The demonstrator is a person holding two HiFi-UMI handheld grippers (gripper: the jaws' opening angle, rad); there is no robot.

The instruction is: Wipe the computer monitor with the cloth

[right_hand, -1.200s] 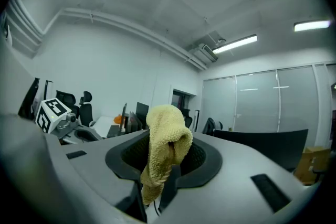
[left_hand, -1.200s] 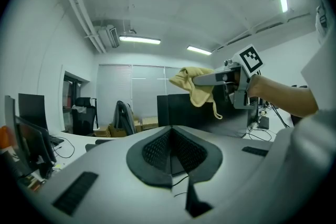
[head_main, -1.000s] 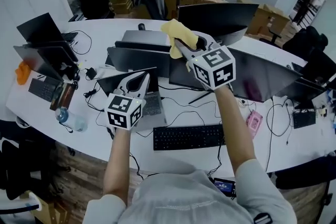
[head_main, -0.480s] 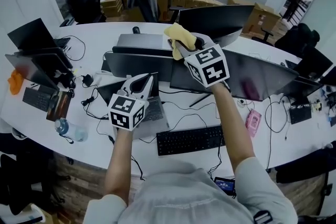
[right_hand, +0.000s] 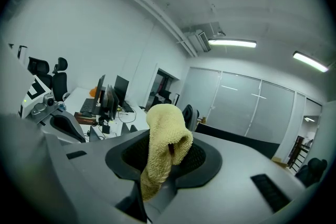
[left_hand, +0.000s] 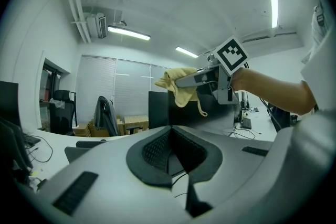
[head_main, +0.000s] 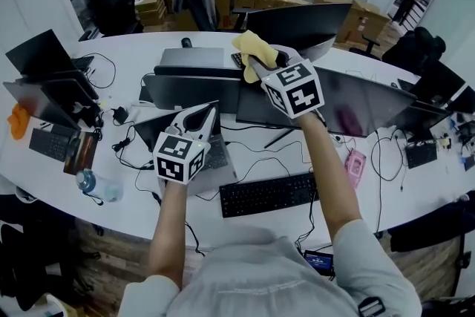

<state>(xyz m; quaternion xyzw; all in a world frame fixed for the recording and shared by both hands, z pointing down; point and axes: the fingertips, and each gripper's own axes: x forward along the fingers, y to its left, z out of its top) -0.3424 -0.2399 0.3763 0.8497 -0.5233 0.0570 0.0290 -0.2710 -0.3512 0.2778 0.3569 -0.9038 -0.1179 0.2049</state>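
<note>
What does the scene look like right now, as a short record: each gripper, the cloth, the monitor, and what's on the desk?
right gripper: shut on the cloth, raised over the desk
left gripper: shut, holding nothing, low over the laptop
cloth: yellow, bunched, hanging from the jaws
monitor: dark screen; cloth is near its upper left edge, contact cannot be told
desk: white, with a black keyboard, loose cables and a water bottle
</note>
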